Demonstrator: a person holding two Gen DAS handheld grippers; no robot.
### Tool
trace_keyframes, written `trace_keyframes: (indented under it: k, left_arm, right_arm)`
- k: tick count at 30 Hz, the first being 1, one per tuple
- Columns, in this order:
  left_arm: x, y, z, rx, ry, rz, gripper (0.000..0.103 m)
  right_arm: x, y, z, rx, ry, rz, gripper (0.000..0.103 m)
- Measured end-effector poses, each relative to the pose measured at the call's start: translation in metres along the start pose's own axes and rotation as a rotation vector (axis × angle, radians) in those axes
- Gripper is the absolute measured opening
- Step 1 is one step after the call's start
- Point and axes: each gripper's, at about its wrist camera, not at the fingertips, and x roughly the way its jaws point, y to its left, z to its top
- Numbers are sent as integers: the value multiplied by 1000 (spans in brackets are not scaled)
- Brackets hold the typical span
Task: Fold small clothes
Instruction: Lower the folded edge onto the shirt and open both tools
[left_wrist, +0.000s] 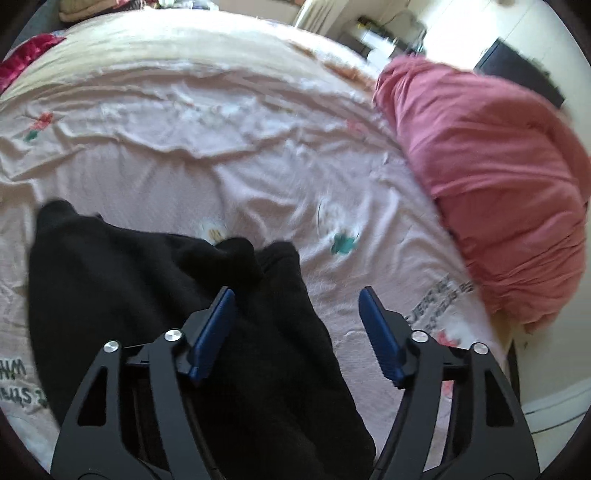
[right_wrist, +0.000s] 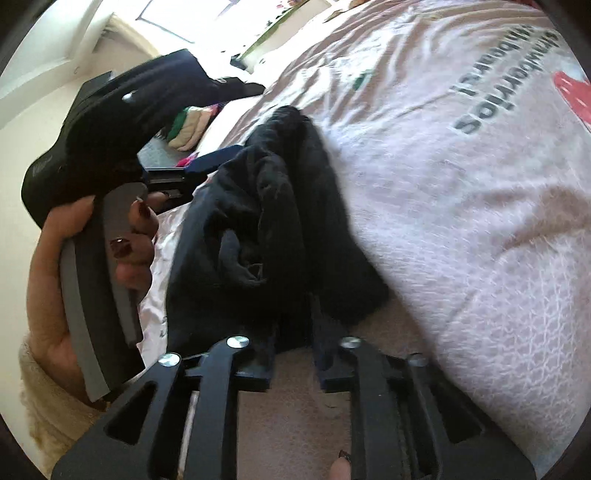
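A black garment (left_wrist: 155, 295) lies crumpled on the pink printed bedsheet (left_wrist: 184, 166), near the bed's front edge. My left gripper (left_wrist: 296, 295) hovers over its right part, open wide, with the blue pads (left_wrist: 216, 325) clear of the cloth. In the right wrist view the same black garment (right_wrist: 280, 206) is bunched in folds. My right gripper (right_wrist: 295, 325) sits at its near edge, jaws a little apart. Cloth reaches between the tips, but the pads do not press it. A person's hand (right_wrist: 129, 240) holds the left gripper's handle.
A large red-pink bundle of cloth (left_wrist: 498, 177) sits at the bed's right edge. The bedsheet (right_wrist: 461, 184) spreads wide to the right of the garment. Beige floor (right_wrist: 295, 413) shows below the right gripper. Folded coloured items (right_wrist: 188, 125) lie beyond the bed.
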Motion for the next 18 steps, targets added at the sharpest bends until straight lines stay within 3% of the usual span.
trace_keyframes:
  k: [1,4,7,9,11,13,18]
  left_arm:
    - [-7,4,0,1,-18,13,63]
    - [-36,25,-3,3,-86,121,64]
    - [-53,46,-11,25,-125,232,65]
    - [-57,59,-21,45,-119,294,65]
    - [-58,68,-32,60,-109,331,65]
    - [-56,75,-44,70,-95,345,65]
    - [-49,73,-69,102,-69,341,67]
  right_arm:
    - [-1,4,0,-10,3,19,40]
    - [-5,14,5,-33,-13,49,59]
    - [-10,21,19,-48,-30,68,71]
    - [-5,28,29,-75,16,72,80]
    - [0,31,43,-87,23,59,81]
    - [17,36,55,-102,89,61,81]
    - [44,33,85,-102,101,26,79]
